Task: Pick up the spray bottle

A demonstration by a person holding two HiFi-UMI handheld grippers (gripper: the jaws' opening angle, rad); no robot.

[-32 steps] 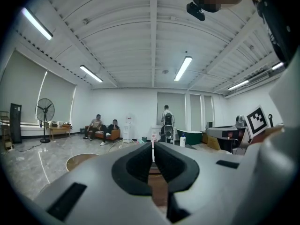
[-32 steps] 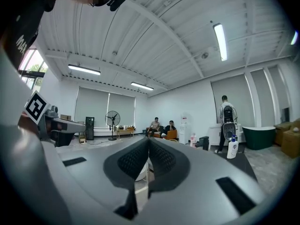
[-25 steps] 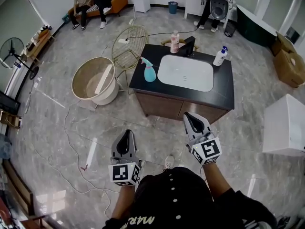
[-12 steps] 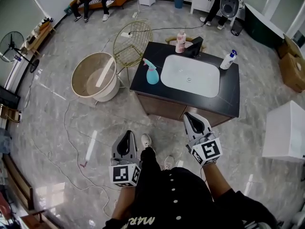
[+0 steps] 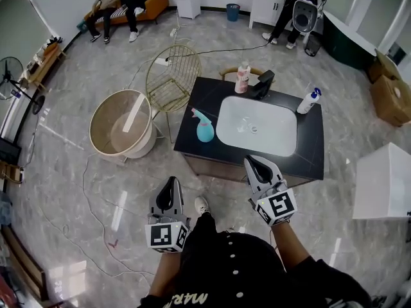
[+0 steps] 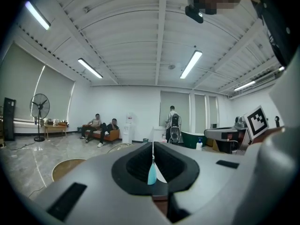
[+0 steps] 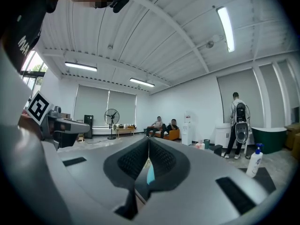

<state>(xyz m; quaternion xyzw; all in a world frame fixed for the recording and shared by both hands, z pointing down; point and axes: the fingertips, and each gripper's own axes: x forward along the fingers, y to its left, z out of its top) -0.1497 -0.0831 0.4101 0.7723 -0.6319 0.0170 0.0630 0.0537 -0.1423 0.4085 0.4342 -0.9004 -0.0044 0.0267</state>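
While the spray bottle stands untouched, the left gripper and right gripper are closed, empty

Two people are sitting on an orange sofa; a pink bottle, perhaps soap, is standing beside the faucet.
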